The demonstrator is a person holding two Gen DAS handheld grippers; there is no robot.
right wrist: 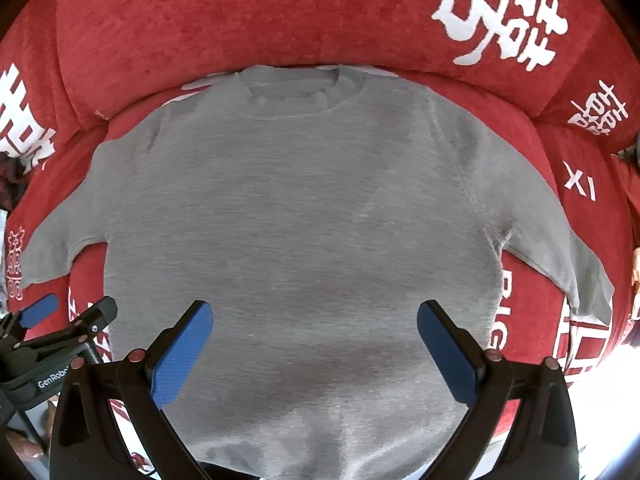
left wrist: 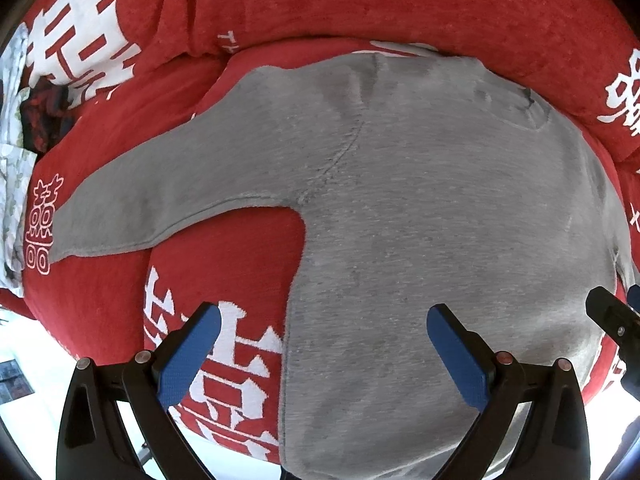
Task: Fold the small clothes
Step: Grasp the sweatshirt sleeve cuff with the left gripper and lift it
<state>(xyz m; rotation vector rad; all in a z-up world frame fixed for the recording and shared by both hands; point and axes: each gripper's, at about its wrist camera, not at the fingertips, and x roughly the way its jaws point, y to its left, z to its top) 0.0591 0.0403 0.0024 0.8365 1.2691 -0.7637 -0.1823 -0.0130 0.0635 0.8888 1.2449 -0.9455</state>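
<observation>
A: Going left to right, what do we have at the far left edge?

B: We see a white patterned cloth (left wrist: 12, 168) bunched at the edge, with a dark red-and-black bundle (left wrist: 44, 120) just beside it. Both lie on the red cover (left wrist: 360, 0) printed with big white characters, well clear of the garment.

A: And the garment itself?

B: The grey sweatshirt (right wrist: 296, 216) lies flat and spread out on the red cover, collar (right wrist: 294, 84) away from us, hem toward us. Its left sleeve (left wrist: 160, 200) stretches out to the side and slightly toward us, ending near a small white character print. The right sleeve (right wrist: 560, 248) angles out the other way, its cuff over a white square pattern.

A: Where are our grippers?

B: Our left gripper (left wrist: 324, 344) hangs above the left side seam, one blue finger over the red cover, the other over grey fabric. Its fingers (left wrist: 192, 356) are spread wide and hold nothing. Our right gripper (right wrist: 314, 340) sits over the lower middle of the body, fingers (right wrist: 448, 356) likewise spread wide, nothing between them.

A: Anything in the way?

B: Nothing rests on the sweatshirt. A raised red cushion edge (right wrist: 240, 20) curves right behind the collar. We can see each gripper at the margin of the other's view, close together near the hem.
</observation>
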